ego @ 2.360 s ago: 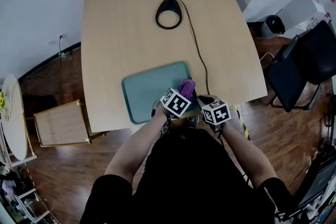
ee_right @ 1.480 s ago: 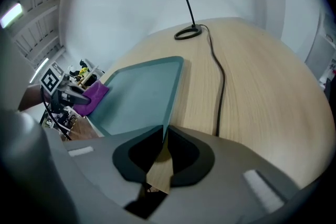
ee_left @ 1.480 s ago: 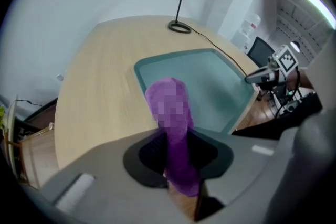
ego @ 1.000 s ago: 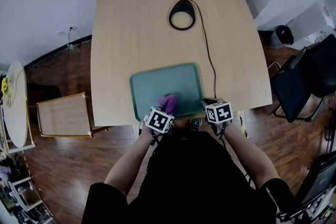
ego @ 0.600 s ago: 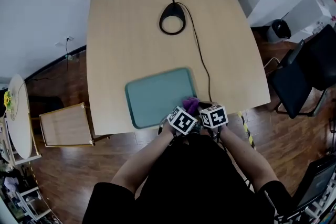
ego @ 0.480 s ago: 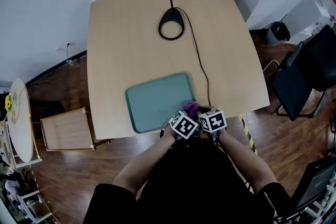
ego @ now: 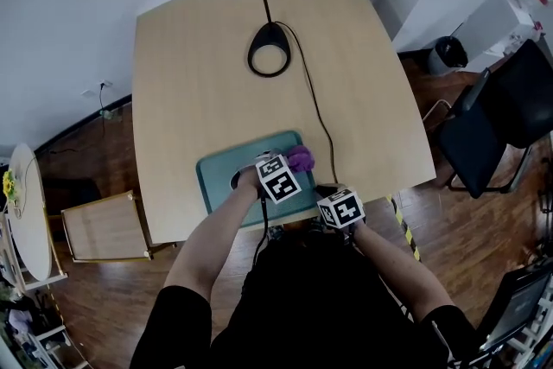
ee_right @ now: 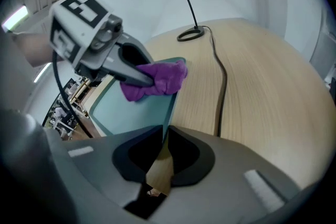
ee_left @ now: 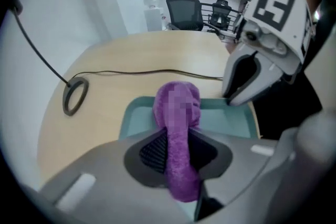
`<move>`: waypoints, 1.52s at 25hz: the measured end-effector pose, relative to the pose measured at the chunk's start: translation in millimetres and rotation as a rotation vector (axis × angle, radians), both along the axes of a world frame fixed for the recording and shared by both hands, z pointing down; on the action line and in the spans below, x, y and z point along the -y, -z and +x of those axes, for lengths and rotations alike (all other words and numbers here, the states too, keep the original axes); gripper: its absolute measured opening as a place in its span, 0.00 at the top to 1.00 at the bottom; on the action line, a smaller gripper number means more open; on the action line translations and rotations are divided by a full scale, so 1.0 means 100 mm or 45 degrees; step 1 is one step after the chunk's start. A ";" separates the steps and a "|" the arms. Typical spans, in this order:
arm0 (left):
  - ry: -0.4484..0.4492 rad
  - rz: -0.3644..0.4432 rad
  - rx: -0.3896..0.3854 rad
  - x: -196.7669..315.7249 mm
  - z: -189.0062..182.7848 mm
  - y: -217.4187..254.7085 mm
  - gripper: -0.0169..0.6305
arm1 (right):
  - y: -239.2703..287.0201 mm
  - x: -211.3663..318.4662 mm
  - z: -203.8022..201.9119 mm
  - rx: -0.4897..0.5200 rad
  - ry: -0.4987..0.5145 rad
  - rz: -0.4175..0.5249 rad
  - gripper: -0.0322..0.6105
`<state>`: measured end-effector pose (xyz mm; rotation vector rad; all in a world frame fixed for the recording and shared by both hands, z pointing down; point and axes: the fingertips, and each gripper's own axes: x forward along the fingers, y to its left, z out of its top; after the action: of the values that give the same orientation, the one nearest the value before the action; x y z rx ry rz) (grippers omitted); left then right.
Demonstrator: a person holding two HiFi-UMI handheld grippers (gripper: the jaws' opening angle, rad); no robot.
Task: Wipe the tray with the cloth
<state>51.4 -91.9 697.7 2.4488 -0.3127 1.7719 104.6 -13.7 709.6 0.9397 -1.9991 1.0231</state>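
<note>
A teal tray [ego: 218, 179] lies at the near edge of the wooden table [ego: 194, 73]. My left gripper [ego: 292, 164] is shut on a purple cloth [ego: 301, 158] and holds it on the tray's far right corner. In the left gripper view the cloth [ee_left: 178, 113] runs between the left gripper's [ee_left: 178, 147] jaws and hangs onto the tray [ee_left: 137, 115]. My right gripper [ego: 324, 193] is at the tray's near right corner. Its view shows the right gripper [ee_right: 161, 147] shut on the tray's rim [ee_right: 170, 110], with the cloth [ee_right: 157, 78] beyond it.
A black desk lamp stands at the table's far side on a ring base [ego: 268, 59]. Its cable [ego: 318, 112] runs down the table just right of the tray. A black chair [ego: 501, 112] stands to the right, and a low wooden stand [ego: 99, 225] on the floor to the left.
The left gripper has carried the cloth across the tray, from the near left to the near right corner, then away from me to the far right corner. The right gripper keeps its hold.
</note>
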 end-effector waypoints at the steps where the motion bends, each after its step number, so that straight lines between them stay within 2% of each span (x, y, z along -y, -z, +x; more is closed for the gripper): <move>1: 0.007 0.020 0.018 0.16 -0.03 0.01 0.81 | 0.00 0.00 0.00 -0.003 0.004 -0.001 0.89; 5: 0.028 0.140 0.105 0.71 -0.16 0.05 0.81 | 0.00 0.00 0.00 -0.003 -0.001 -0.013 0.89; 9: 0.017 0.121 0.090 0.74 -0.17 0.06 0.81 | -0.01 -0.02 0.01 -0.004 -0.019 -0.018 0.89; 18: 0.003 -0.006 -0.091 -0.18 -0.09 0.03 0.81 | -0.07 -0.02 0.06 -0.029 -0.048 -0.023 0.89; 22: -0.083 -0.057 -0.125 -0.72 -0.10 0.01 0.81 | -0.09 0.01 0.08 -0.038 -0.046 -0.033 0.89; 26: -0.224 -0.175 -0.167 -1.29 -0.11 0.02 0.81 | -0.10 0.01 0.10 -0.039 -0.053 -0.043 0.89; 28: -0.272 -0.194 -0.183 -1.43 -0.11 0.03 0.81 | -0.11 0.01 0.10 -0.047 -0.059 -0.044 0.89; 32: -0.271 -0.177 -0.171 -1.31 -0.15 0.00 0.81 | -0.13 0.01 0.11 -0.067 -0.071 -0.044 0.89; 38: -0.234 -0.130 -0.105 -0.72 -0.29 0.01 0.81 | -0.07 0.02 0.07 -0.062 -0.079 -0.021 0.89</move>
<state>22.2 -20.0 696.9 2.5398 0.0104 1.6985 111.3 -15.9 716.6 1.0139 -1.9297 1.0387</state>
